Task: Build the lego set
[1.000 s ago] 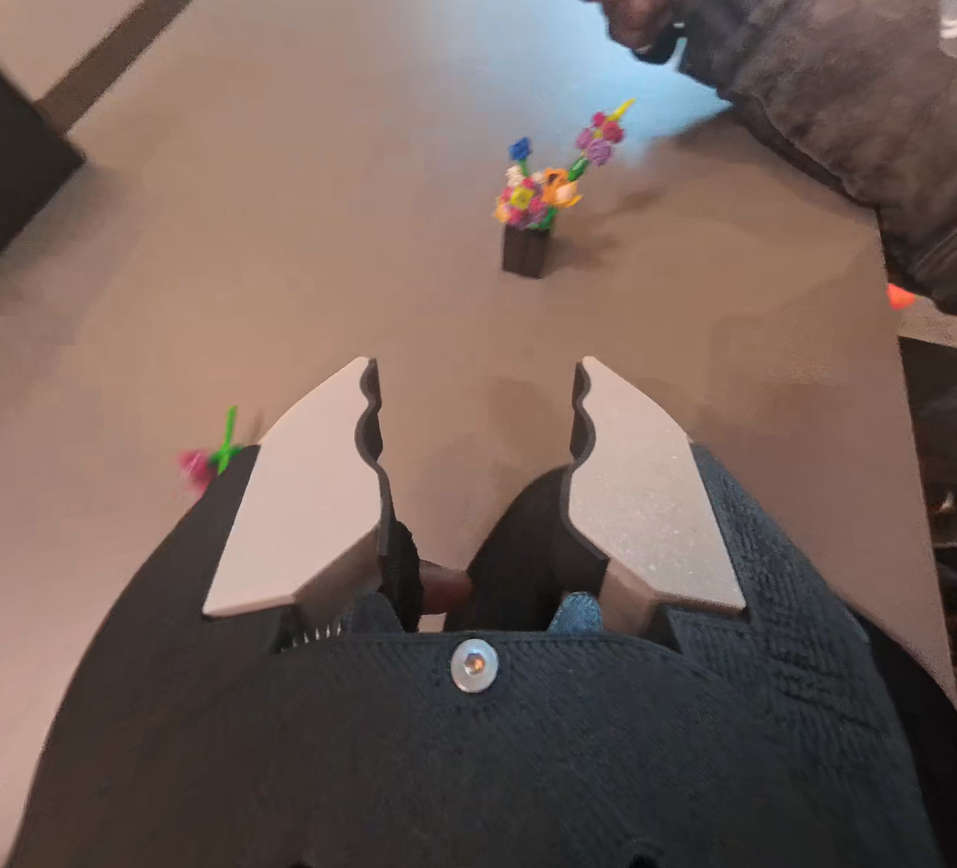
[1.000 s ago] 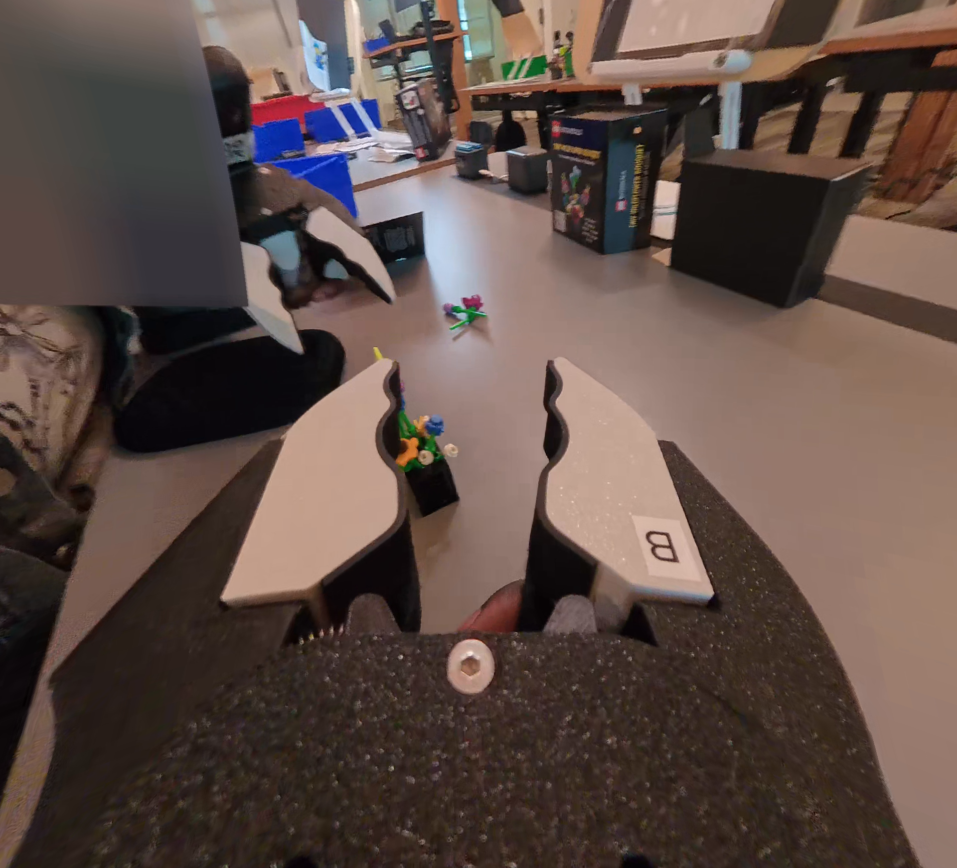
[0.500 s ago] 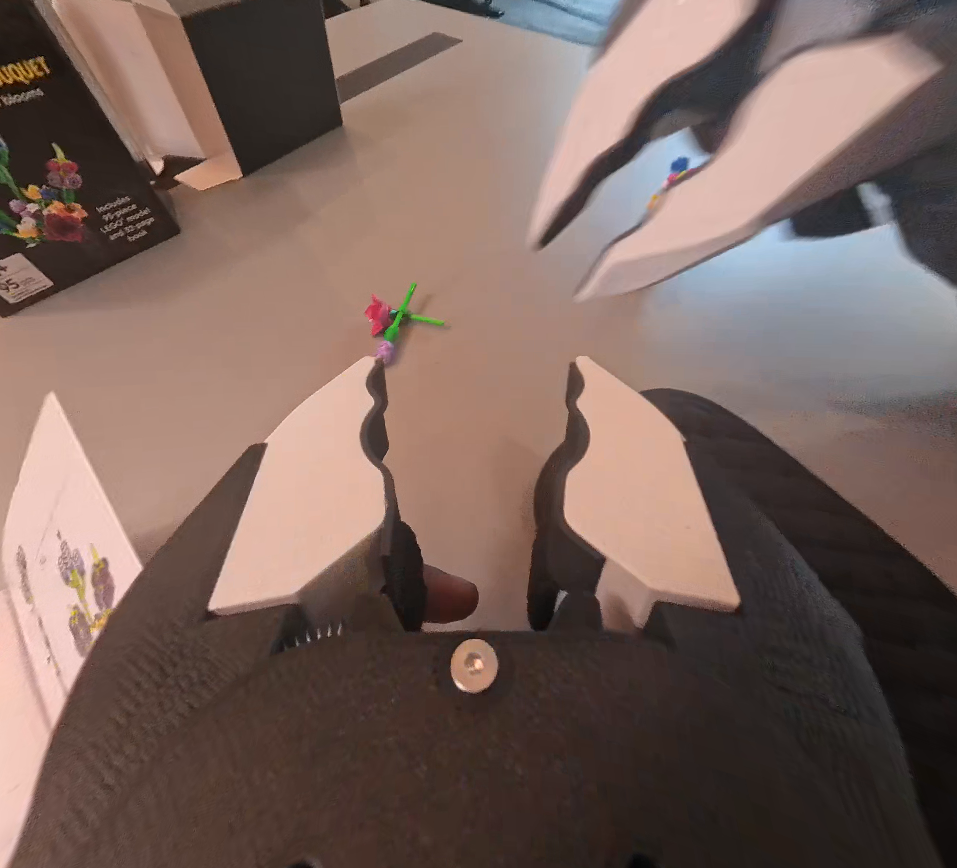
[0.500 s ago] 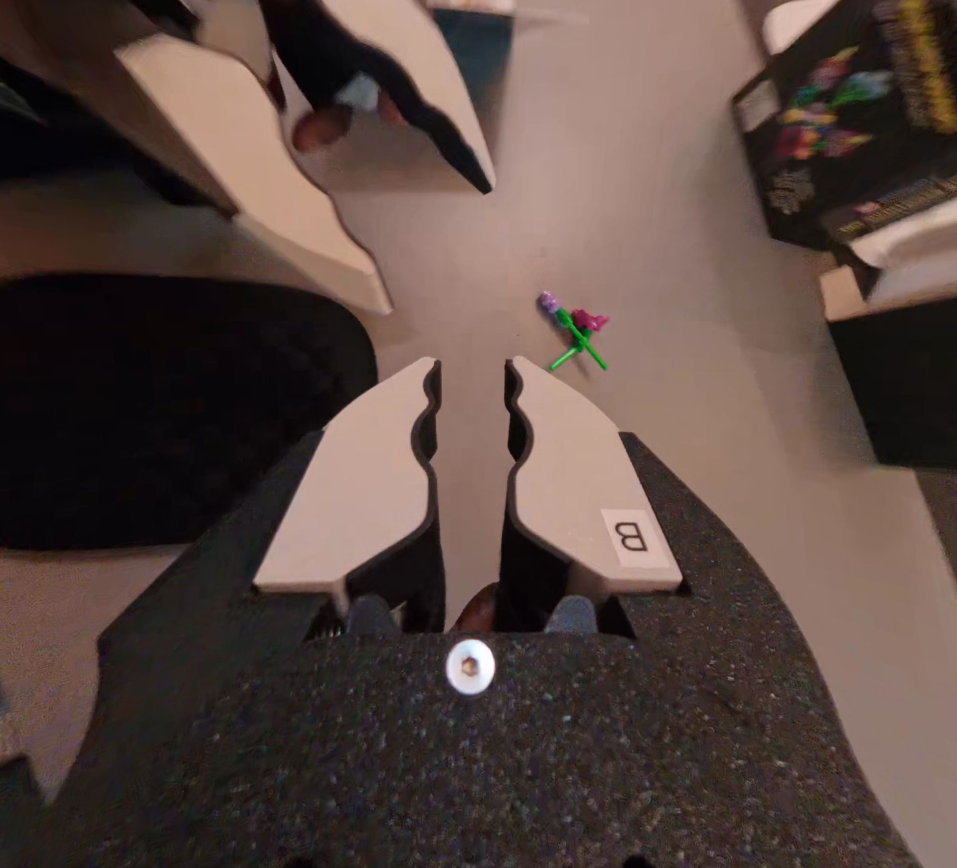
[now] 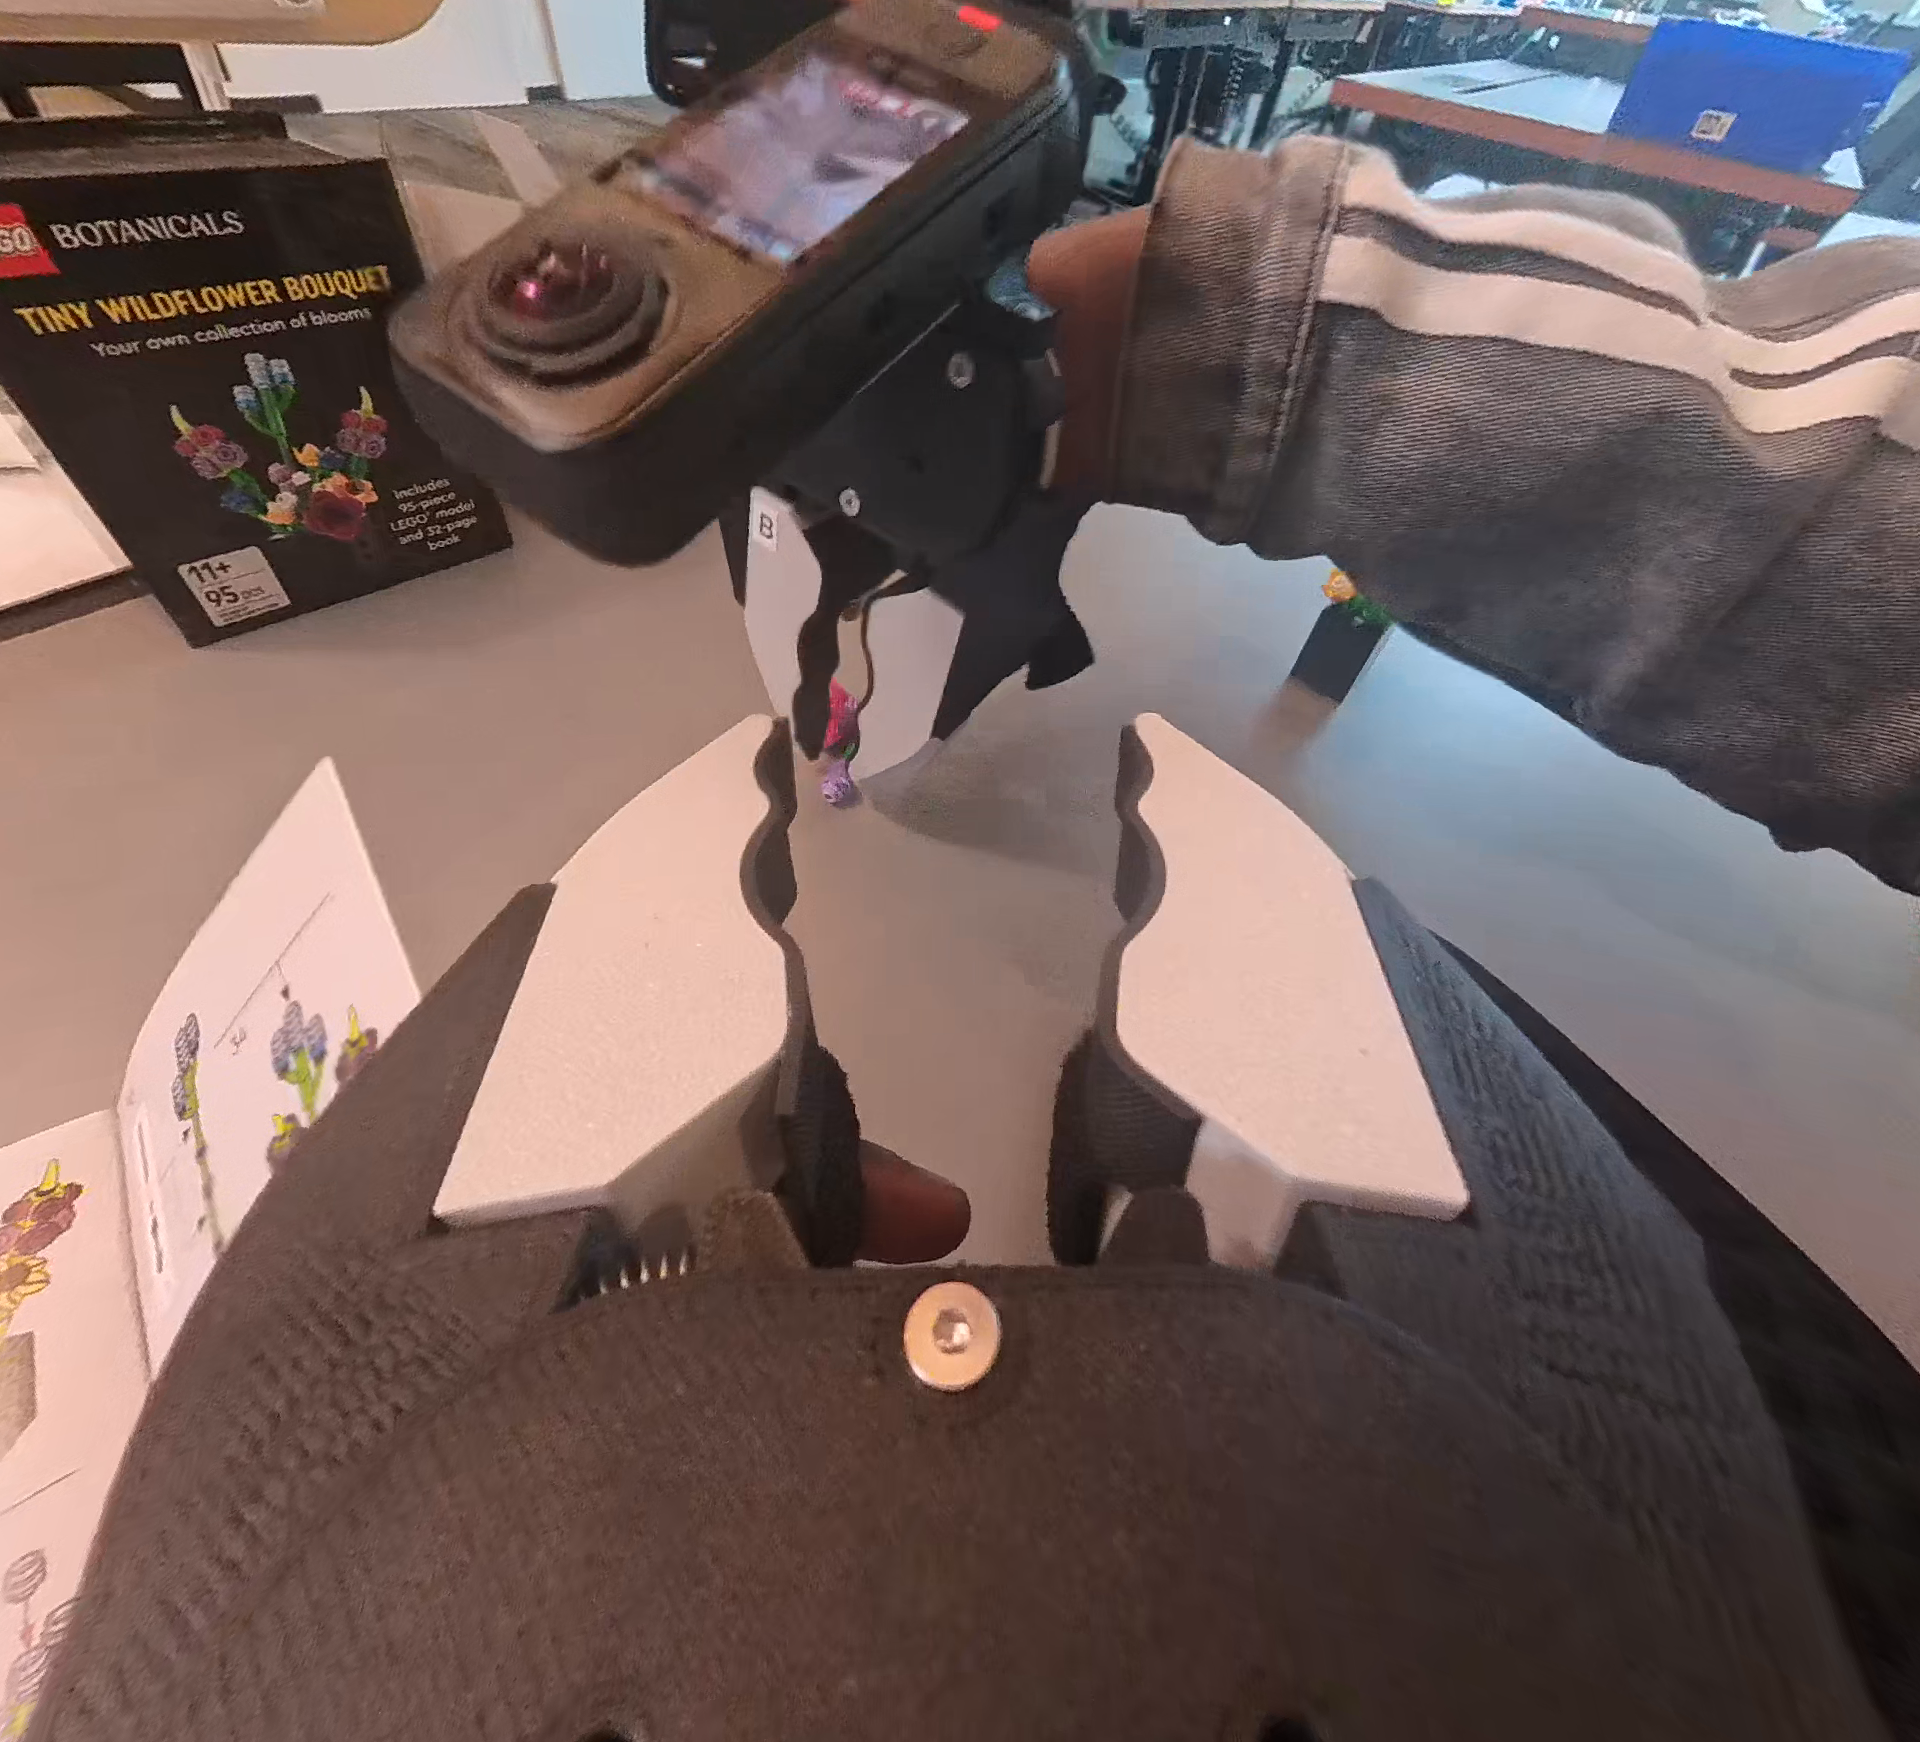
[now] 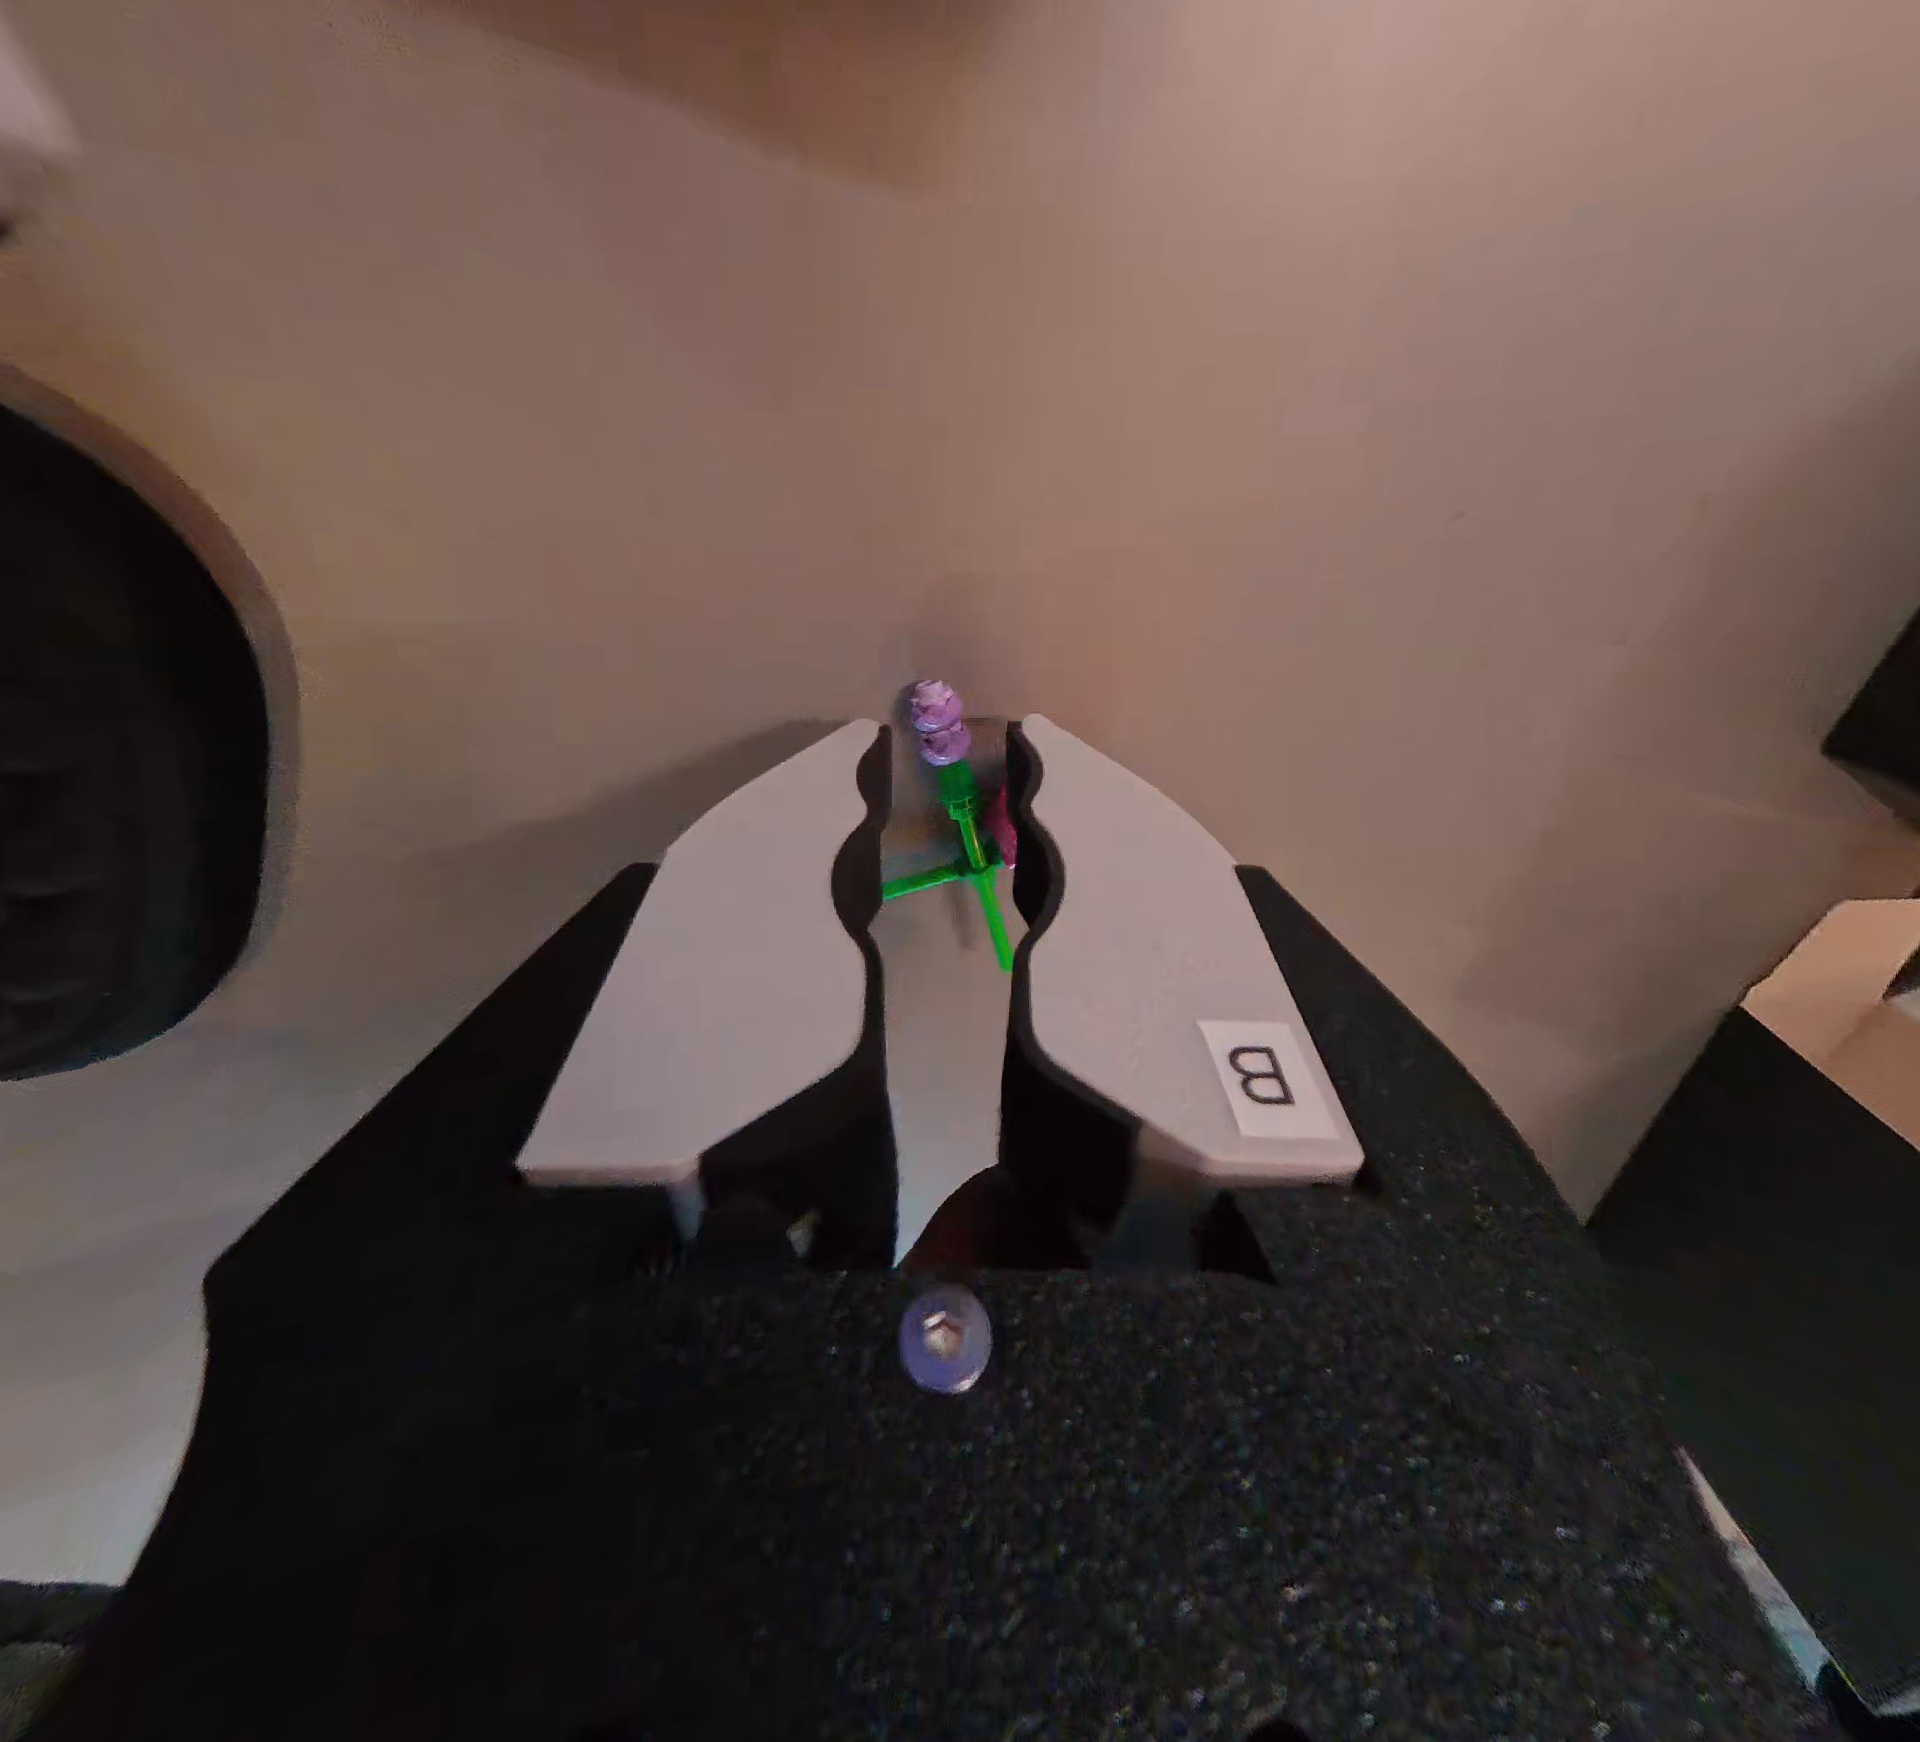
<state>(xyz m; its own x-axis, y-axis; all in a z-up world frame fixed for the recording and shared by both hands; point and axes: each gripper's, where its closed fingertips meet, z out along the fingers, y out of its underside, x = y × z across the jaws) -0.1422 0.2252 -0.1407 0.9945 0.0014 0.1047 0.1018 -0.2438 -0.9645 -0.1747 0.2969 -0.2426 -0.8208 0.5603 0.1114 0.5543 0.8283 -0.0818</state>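
A loose flower stem (image 6: 971,851) lies on the grey table (image 6: 1351,445): green stalk with a side branch, purple bud (image 6: 940,721) and pink bloom. My right gripper (image 6: 951,731) points down at the table and straddles the stem, its jaws narrowly apart; the bloom sits against the right finger. In the left wrist view the right gripper (image 5: 873,726) stands over the stem (image 5: 840,742), just ahead of my left gripper (image 5: 956,736), which is open and empty. The built bouquet in its black pot (image 5: 1340,643) stands farther right, half hidden by a sleeve (image 5: 1507,445).
The black set box (image 5: 229,404) stands at the back left. The open instruction booklet (image 5: 208,1017) lies at the near left. A black block (image 6: 1766,1277) is at the right in the right wrist view. A dark rounded shape (image 6: 104,757) fills that view's left edge. There is about 12 centimetres between the tips of the two grippers. Between my left fingertips and the dark rounded shape (image 6: 104,757) there is roughly 10 centimetres.
My right gripper has swung from the bouquet to the loose stem and come down over it. My left gripper has turned towards the stem and stayed open.
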